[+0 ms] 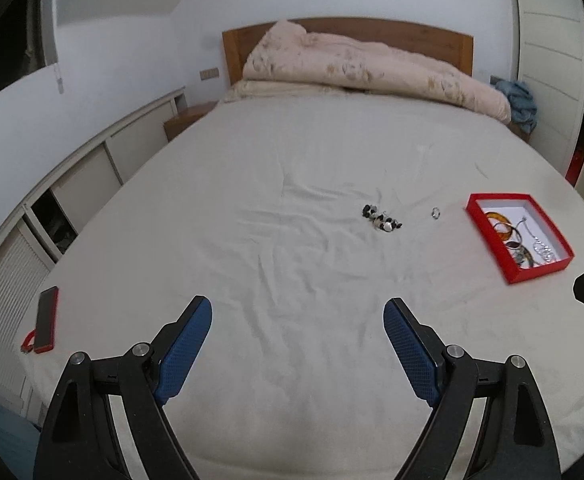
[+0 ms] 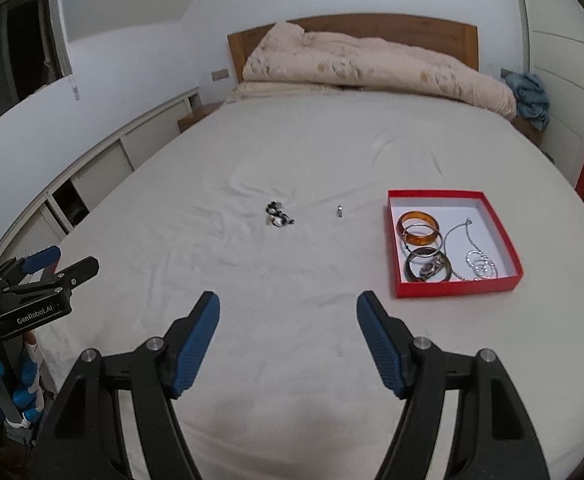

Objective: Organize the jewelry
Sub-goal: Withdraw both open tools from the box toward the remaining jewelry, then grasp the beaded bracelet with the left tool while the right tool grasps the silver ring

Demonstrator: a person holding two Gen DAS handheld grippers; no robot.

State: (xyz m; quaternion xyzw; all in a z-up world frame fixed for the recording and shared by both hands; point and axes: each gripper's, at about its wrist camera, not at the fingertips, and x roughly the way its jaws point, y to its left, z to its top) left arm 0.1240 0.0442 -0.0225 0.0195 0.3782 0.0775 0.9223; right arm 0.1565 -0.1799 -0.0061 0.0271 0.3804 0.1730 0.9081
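1. Left claw: jaws spread wide, nothing between them, above the bed.
2. Right claw: jaws spread, empty.
3. Beaded bracelet and ring: loose on the sheet, apart.
4. Red box: right of the ring, holding an amber bangle, dark bangles and a silver chain.

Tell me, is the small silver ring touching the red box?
Apart. In the right wrist view, the silver ring lies alone on the sheet, with bare sheet showing between it and the red box.
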